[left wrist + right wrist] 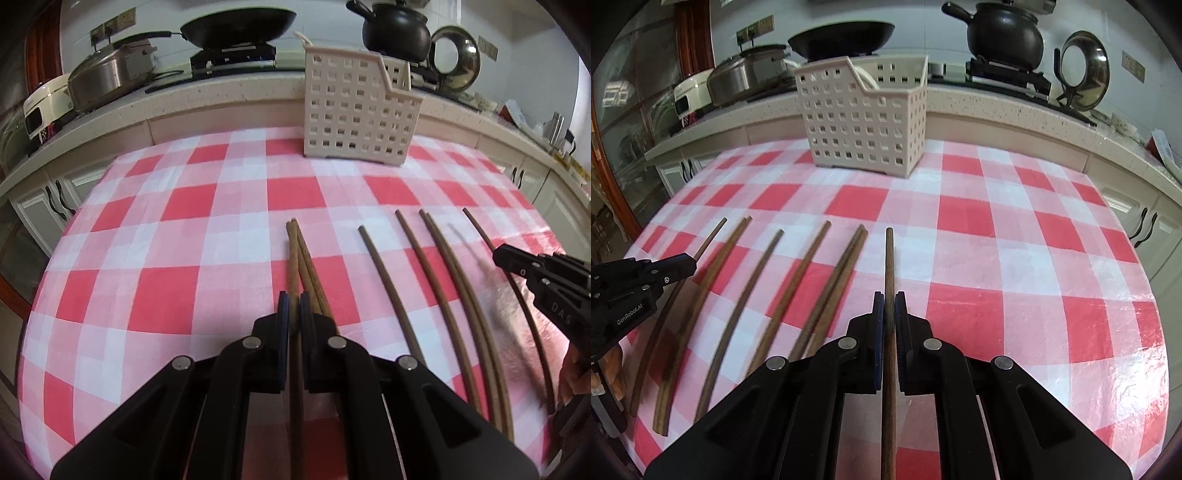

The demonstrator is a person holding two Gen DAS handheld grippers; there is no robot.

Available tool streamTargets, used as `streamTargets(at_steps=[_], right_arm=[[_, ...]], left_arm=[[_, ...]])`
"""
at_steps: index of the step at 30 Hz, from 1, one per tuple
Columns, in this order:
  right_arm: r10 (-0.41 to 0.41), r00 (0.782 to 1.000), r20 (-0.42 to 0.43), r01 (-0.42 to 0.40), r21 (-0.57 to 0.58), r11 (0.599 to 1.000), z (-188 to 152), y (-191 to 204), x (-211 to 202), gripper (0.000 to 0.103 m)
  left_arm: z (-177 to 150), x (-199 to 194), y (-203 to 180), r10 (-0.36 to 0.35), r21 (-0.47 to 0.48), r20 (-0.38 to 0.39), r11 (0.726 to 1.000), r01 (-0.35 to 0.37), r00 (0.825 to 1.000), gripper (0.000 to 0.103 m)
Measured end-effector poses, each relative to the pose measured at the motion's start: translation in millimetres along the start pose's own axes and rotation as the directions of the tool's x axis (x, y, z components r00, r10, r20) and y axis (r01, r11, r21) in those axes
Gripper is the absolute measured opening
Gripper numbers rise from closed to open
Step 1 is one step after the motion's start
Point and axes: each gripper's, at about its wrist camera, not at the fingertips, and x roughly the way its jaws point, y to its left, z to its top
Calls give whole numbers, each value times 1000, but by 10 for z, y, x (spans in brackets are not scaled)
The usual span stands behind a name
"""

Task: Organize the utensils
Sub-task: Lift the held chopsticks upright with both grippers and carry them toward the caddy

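- Left wrist view, nearest: the left gripper (294, 314) is clenched on one brown chopstick (293, 258) that runs forward from between its jaws. A second chopstick (314, 280) lies just beside it on the cloth, their far tips together.
- Right wrist view, nearest: the right gripper (889, 314) is clamped on a single dark chopstick (889, 258), its tip pointing toward the basket.
- Between the two grippers, the loose chopsticks (809, 280) lie side by side on the checked tablecloth (997, 258), none of them touched.
- Far across the table, well apart from both grippers, the beige slotted basket (864, 125) stands upright near the counter edge. Something pale shows inside it, but no brown chopstick.
- By my reading the task is barely begun: two sticks gripped, none delivered, the rest waiting.
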Motion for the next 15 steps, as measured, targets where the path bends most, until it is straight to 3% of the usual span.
streamTargets(at_steps=[15], right_arm=[[40,991,125,-41,5,999,111,57,-436,7]], left_arm=[[150,-557,1,5,9,168,1000,-7,986,6]])
